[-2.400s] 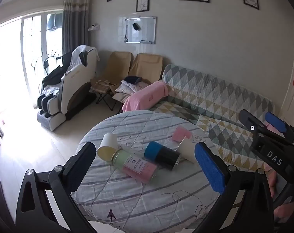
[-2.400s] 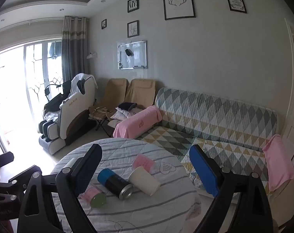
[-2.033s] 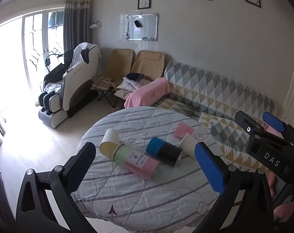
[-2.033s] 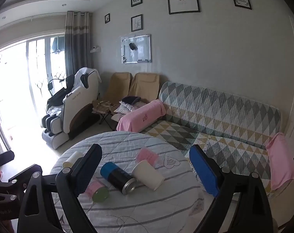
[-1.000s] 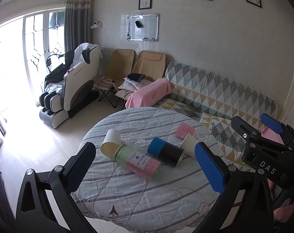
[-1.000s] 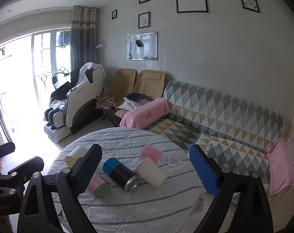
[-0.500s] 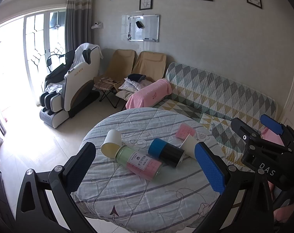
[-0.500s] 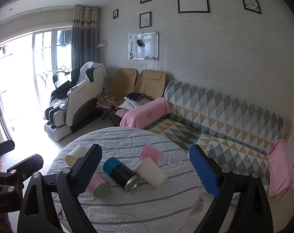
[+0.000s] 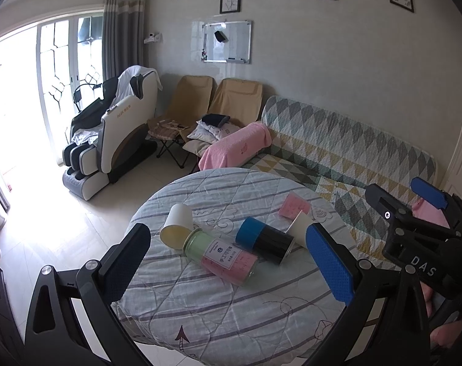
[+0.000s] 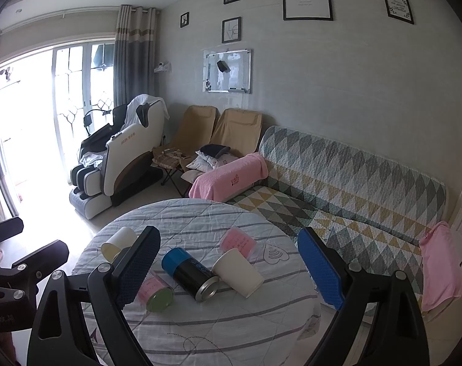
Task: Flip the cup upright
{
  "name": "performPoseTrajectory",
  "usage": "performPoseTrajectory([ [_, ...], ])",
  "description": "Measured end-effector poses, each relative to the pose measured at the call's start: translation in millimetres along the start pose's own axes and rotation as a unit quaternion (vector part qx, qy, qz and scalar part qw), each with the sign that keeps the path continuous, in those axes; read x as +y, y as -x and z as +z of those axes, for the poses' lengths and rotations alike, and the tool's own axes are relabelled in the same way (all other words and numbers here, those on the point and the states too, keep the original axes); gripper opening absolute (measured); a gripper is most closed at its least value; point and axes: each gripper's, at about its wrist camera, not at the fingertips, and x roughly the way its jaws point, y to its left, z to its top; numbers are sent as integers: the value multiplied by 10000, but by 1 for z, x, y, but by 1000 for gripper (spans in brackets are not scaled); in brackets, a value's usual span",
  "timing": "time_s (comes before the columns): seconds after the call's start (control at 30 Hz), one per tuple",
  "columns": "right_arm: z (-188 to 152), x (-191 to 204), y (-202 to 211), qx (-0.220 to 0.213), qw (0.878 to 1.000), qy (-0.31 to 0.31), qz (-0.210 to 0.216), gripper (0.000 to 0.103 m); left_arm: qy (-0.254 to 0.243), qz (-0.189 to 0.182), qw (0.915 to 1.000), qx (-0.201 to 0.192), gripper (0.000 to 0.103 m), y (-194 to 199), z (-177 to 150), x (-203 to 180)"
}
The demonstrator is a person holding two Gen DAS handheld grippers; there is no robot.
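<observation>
Sideways on the round table [image 10: 225,332] lie five containers, none upright. One white paper cup [image 10: 237,272] rests near the table's middle, its mouth turned toward the near right edge and its base touching a pink cup [image 10: 238,244] behind it. Just left of it lies a black can with a blue cap [image 10: 189,273], then a pink-and-green jar [image 10: 154,292]. A second white cup [image 9: 176,226] lies toward the left edge, its yellowish mouth facing the near side, touching the jar. A striped quilted cloth covers the table; behind stand a patterned sofa [image 10: 353,177] and a massage chair [image 10: 124,158]. Both the left gripper [image 9: 228,262] and the right gripper [image 10: 229,268] hover above the near edge, fingers spread wide, holding nothing
</observation>
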Motion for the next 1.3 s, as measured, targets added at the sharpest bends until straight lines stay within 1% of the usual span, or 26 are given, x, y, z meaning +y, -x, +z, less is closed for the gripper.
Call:
performPoseTrajectory([
  [0.1, 4, 1, -2, 27, 10000, 8, -5, 93, 49, 11, 9999, 118, 103, -3, 3, 5],
  [0.2, 10, 0, -9, 182, 9998, -17, 42, 93, 100, 137, 9994, 296, 103, -15, 7, 11],
  [0.33, 17, -2, -24, 466, 9988, 7, 132, 93, 376, 37, 9973, 635, 103, -34, 15, 19],
  [0.43, 23, -7, -38, 734, 9970, -28, 225, 93, 454, 87, 9948, 909, 103, -48, 16, 23],
  [0.53, 26, -11, -53, 1024, 9941, -17, 371, 93, 585, -2, 9901, 1276, 103, -62, 14, 27],
  [0.63, 23, -8, -70, 1415, 9889, 128, 438, 93, 663, -37, 9865, 1499, 103, -73, 7, 27],
  [0.73, 19, -8, -88, 1718, 9833, 188, 577, 93, 699, -40, 9821, 1747, 103, -85, 2, 26],
  [0.87, 13, -1, -115, 2124, 9727, 409, 846, 93, 742, -45, 9782, 1939, 103, -97, 0, 26],
  [0.97, 14, 3, -133, 2291, 9663, 512, 1060, 93, 739, -18, 9760, 2050, 103, -106, 2, 26],
  [1.07, 19, 15, -158, 2489, 9564, 757, 1325, 93, 854, -52, 9694, 2301, 103, -116, 5, 29],
  [1.13, 21, 25, -174, 2699, 9464, 951, 1497, 93, 886, -32, 9679, 2351, 103, -119, 6, 30],
  [1.3, 15, 52, -221, 3273, 9163, 1364, 1863, 93, 951, 115, 9618, 2564, 103, -129, 7, 34],
])
